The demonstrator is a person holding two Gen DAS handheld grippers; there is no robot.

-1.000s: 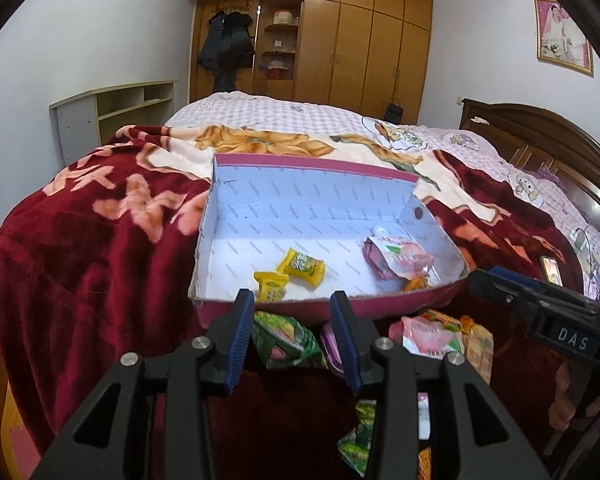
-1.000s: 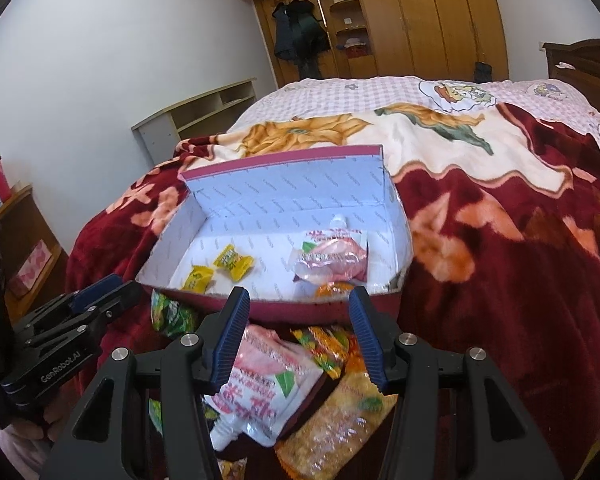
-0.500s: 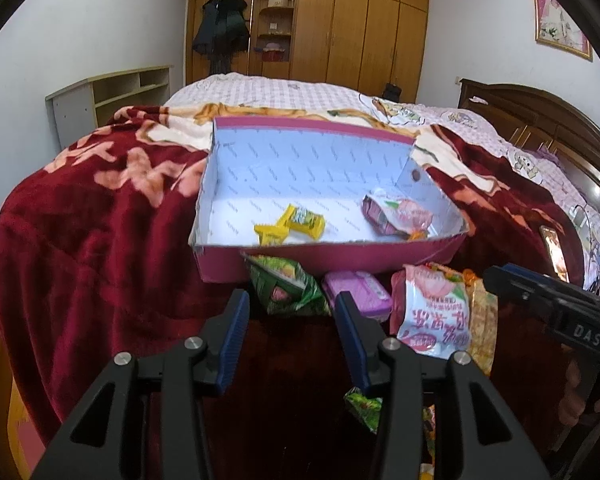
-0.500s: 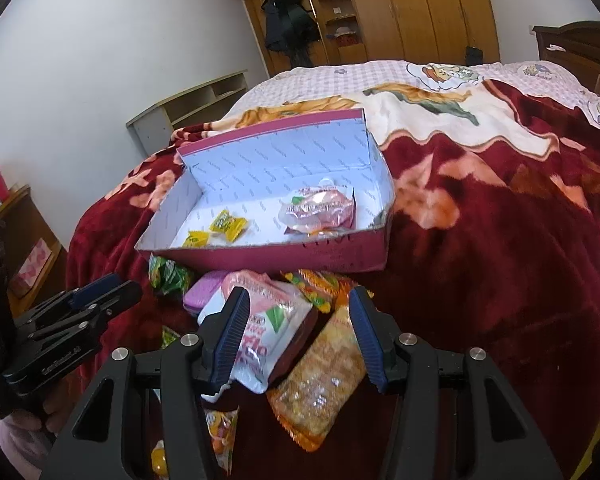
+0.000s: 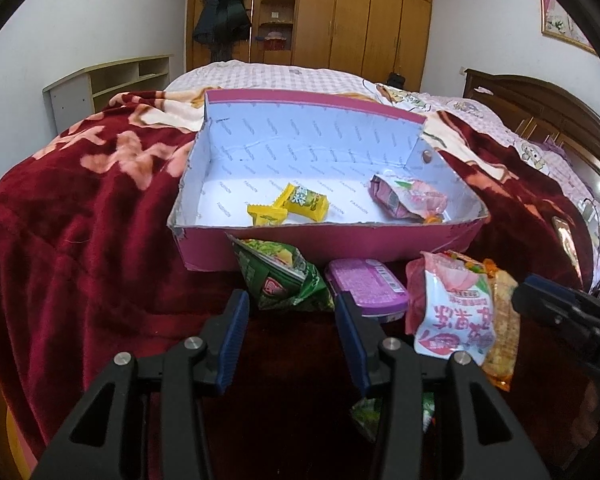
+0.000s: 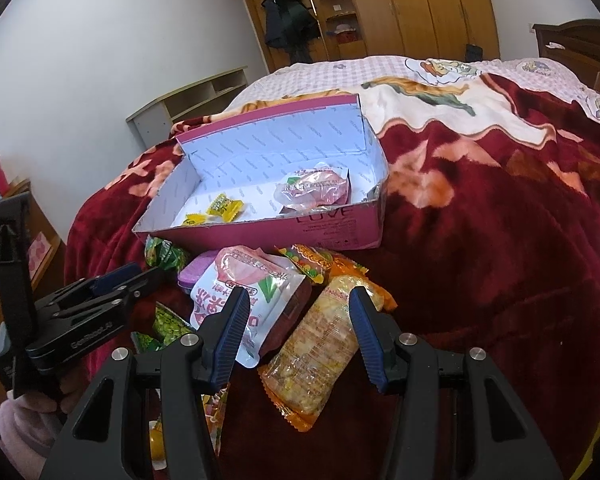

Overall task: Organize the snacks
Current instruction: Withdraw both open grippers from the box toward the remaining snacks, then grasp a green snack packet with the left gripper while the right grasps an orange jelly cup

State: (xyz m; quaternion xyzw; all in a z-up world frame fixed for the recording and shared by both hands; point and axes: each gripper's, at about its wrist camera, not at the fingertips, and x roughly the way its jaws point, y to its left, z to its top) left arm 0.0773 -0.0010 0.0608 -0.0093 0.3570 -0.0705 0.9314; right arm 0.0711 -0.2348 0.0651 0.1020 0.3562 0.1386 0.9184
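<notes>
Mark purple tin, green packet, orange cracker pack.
purple tin [image 5: 364,286], left wrist view, lid centre.
green packet [image 5: 284,280], left wrist view, front face.
orange cracker pack [image 6: 324,344], right wrist view, clear middle.

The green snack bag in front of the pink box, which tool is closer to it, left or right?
Left. The left tool sits just short of the green snack bag, open and lined up with it. The right tool is off to the side, over the orange cracker pack.

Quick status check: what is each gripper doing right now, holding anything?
Left gripper: open, holding nothing, jaws have just been opening, above the green snack bag.
Right gripper: open, holding nothing, above the orange cracker pack.
</notes>
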